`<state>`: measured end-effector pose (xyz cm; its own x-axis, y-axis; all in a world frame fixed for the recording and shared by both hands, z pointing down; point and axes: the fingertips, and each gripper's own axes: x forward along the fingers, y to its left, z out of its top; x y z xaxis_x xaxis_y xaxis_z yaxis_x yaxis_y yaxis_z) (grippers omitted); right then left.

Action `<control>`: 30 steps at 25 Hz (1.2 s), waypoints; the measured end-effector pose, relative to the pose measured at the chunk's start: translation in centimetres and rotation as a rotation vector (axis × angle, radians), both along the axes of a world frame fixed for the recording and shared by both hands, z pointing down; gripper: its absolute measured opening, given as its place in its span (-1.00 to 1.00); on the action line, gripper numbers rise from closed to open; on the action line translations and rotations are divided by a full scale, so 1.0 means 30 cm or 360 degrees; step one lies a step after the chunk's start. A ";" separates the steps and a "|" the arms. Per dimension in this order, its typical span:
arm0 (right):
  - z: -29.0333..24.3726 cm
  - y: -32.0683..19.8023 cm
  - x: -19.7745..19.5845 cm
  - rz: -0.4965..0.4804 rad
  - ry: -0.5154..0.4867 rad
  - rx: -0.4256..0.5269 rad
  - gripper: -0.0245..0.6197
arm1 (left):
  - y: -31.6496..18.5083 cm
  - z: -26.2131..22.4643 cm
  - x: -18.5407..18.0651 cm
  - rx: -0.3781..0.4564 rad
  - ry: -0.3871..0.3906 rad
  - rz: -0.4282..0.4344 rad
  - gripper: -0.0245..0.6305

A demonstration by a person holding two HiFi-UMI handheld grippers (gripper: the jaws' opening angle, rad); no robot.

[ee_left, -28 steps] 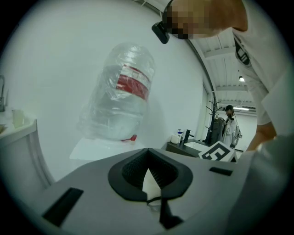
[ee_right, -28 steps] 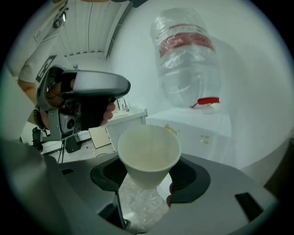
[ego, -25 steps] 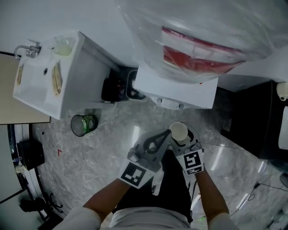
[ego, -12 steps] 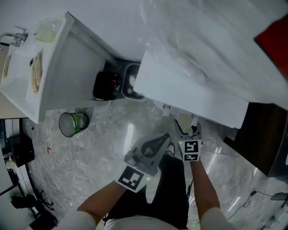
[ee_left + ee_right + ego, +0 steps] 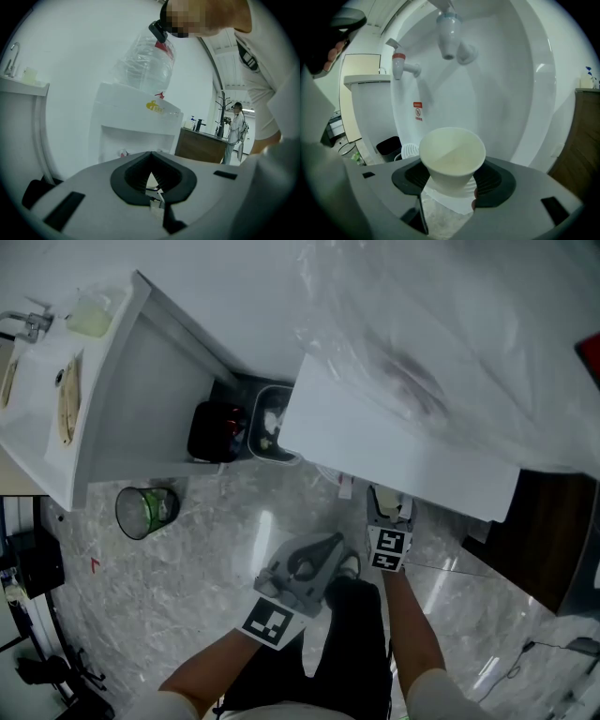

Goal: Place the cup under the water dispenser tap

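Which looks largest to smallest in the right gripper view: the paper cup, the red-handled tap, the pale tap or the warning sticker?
1. paper cup, but it is nearest the camera.
2. pale tap and red-handled tap, about alike.
3. warning sticker.

cup: mostly hidden under water dispenser, head view | sticker: print unreadable | bottle: cut by edge

Matt white paper cup, my right tool matt grey plastic, glossy white plastic dispenser, clear plastic bottle, polished stone floor.
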<state>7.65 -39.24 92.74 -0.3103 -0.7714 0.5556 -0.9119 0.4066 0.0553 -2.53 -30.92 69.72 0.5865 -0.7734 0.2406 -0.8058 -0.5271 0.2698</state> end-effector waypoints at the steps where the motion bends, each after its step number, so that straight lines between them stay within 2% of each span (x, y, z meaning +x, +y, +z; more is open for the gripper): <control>1: 0.008 -0.008 0.002 0.0021 -0.0004 -0.0001 -0.06 | 0.002 -0.001 -0.001 0.0003 0.0000 0.0002 -0.92; 9: 0.069 -0.017 0.009 0.0055 -0.0014 -0.0023 -0.06 | 0.020 0.002 -0.031 -0.0004 -0.0013 0.0002 -0.92; 12: 0.077 -0.015 0.006 0.0045 -0.0037 -0.0087 -0.05 | 0.021 -0.002 -0.043 -0.0009 -0.0007 -0.0012 -0.92; 19: 0.031 0.018 0.011 -0.0006 0.0016 -0.0140 0.07 | 0.048 -0.038 -0.054 -0.0046 -0.0013 -0.0015 -0.92; 25: -0.097 0.088 0.032 0.0002 0.0035 -0.0173 0.09 | 0.066 -0.116 -0.041 -0.0065 -0.0022 -0.0003 -0.92; 30: -0.338 0.189 0.038 -0.0019 0.0029 -0.0182 0.08 | 0.077 -0.246 -0.024 -0.0106 -0.0052 0.0009 -0.92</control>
<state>8.79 -33.58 82.60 -0.3081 -0.6988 0.6456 -0.9063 0.4220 0.0242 -3.23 -28.61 62.33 0.5818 -0.7519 0.3102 -0.8118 -0.5134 0.2782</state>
